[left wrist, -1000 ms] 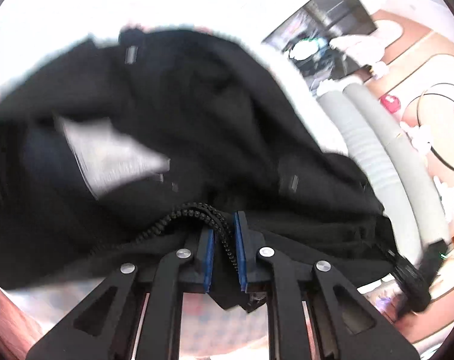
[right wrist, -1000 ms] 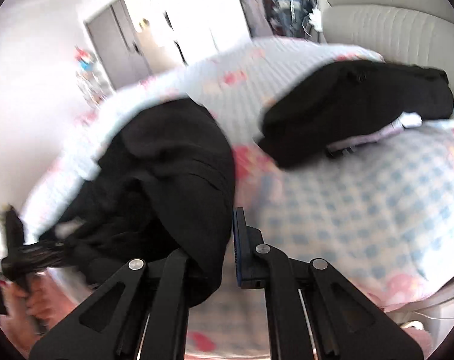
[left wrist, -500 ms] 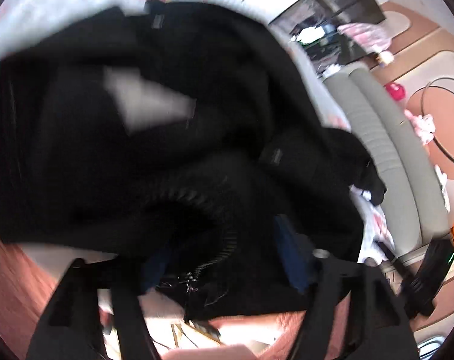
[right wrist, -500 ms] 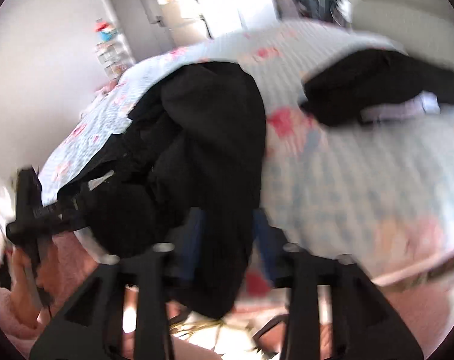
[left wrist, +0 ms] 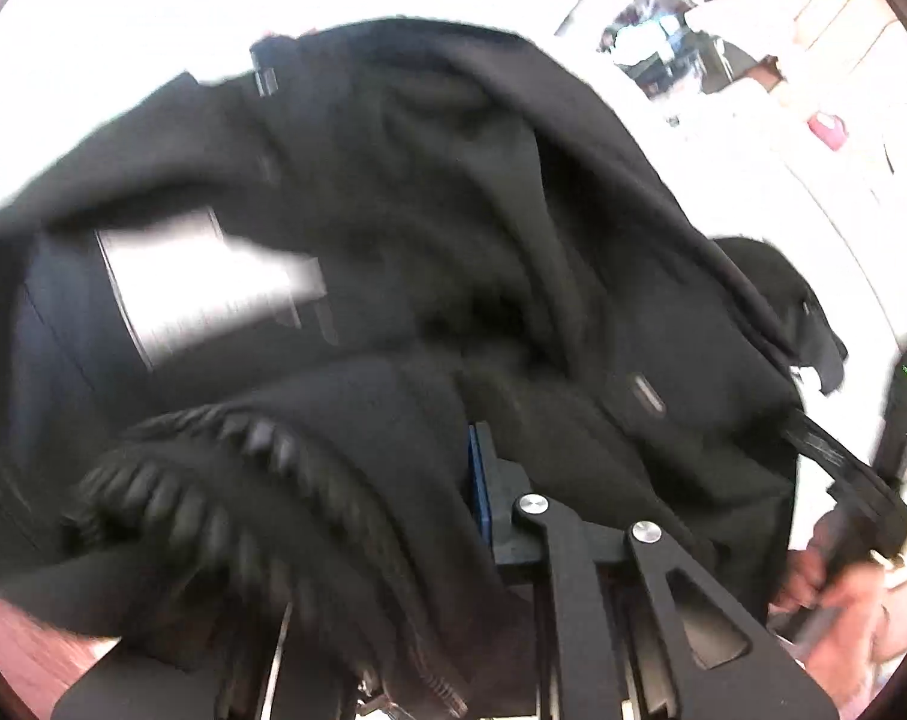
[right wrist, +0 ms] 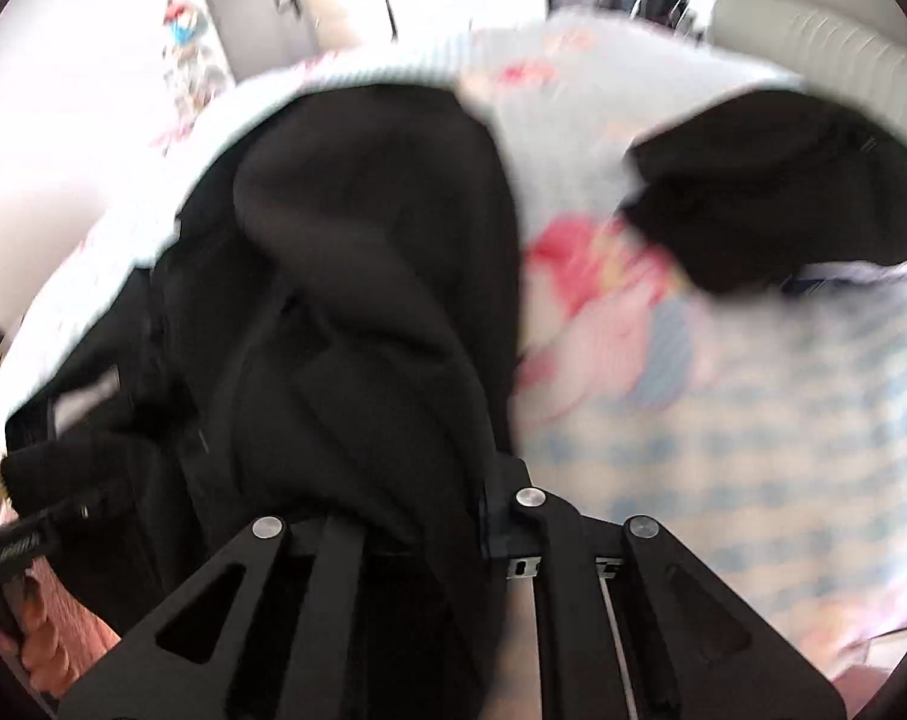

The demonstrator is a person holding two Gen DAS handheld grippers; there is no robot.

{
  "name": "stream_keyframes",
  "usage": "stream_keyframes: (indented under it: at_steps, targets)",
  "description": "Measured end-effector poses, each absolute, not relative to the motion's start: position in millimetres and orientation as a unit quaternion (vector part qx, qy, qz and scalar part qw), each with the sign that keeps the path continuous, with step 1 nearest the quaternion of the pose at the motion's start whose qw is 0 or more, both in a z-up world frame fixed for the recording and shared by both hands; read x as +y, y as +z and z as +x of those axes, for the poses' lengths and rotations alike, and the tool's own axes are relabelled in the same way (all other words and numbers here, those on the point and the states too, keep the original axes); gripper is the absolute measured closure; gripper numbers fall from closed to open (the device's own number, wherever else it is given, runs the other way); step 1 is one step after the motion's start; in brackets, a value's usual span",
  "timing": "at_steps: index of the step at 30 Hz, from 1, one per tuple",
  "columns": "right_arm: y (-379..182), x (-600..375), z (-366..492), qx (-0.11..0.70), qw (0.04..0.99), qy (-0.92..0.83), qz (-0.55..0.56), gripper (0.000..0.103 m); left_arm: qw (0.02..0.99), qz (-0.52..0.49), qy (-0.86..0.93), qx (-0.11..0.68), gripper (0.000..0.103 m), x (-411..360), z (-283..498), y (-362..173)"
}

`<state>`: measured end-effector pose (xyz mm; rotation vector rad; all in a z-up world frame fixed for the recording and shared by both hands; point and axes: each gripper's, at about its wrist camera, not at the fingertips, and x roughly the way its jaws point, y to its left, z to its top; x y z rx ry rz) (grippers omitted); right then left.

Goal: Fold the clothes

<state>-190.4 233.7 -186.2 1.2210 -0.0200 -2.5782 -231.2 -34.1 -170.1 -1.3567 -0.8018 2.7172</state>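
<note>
A black zip-up jacket with a white label fills the left wrist view, bunched and lifted off the bed. My left gripper is shut on its zipper edge. Only the right blue pad shows; cloth hides the left finger. In the right wrist view the same jacket hangs over my right gripper, which is shut on a thick fold; its left finger is covered. Each gripper appears at the edge of the other's view, held by a hand.
A second black garment lies folded on the bed, over something white. The sheet is blue-and-white check with pink prints. A grey padded headboard stands at the back right, a door behind.
Both grippers swung with the jacket, lifting and gathering it toward me. The cloth now drapes over the left finger of each gripper. The view is blurred by motion.
</note>
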Motion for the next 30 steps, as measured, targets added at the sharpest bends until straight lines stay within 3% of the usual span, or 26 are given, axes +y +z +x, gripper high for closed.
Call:
stream_keyframes:
  at_steps: [3,7,14,15,17,21,23,30]
  targets:
    - [-140,270,-182,-0.035,0.133,-0.920,0.368,0.096,-0.018,-0.385,0.880,-0.278,0.091,-54,-235,-139]
    - [-112,337,-150,-0.140,0.136,-0.922,0.335,0.095,-0.024,-0.367,0.884,-0.287,0.091,-66,-219,-123]
    - [-196,352,-91,-0.198,0.150,-0.848,0.468,0.086,-0.023,-0.363,0.884,-0.294,0.087,-81,-185,-109]
    - [-205,351,-88,-0.201,0.148,-0.840,0.481,0.081,-0.010,-0.385,0.869,-0.311,0.085,-79,-183,-125]
    - [-202,349,-86,-0.190,0.147,-0.845,0.479,0.075,0.016,-0.427,0.837,-0.343,0.061,-74,-179,-157]
    - [-186,336,-95,-0.144,0.158,-0.869,0.446,0.059,0.049,-0.489,0.794,-0.359,0.043,-41,-170,-208]
    - [-180,328,-105,-0.121,0.163,-0.877,0.436,0.047,0.052,-0.515,0.779,-0.353,0.039,-24,-166,-227]
    - [-142,325,-101,-0.120,0.183,-0.888,0.405,0.046,0.050,-0.484,0.810,-0.326,0.036,-17,-187,-201]
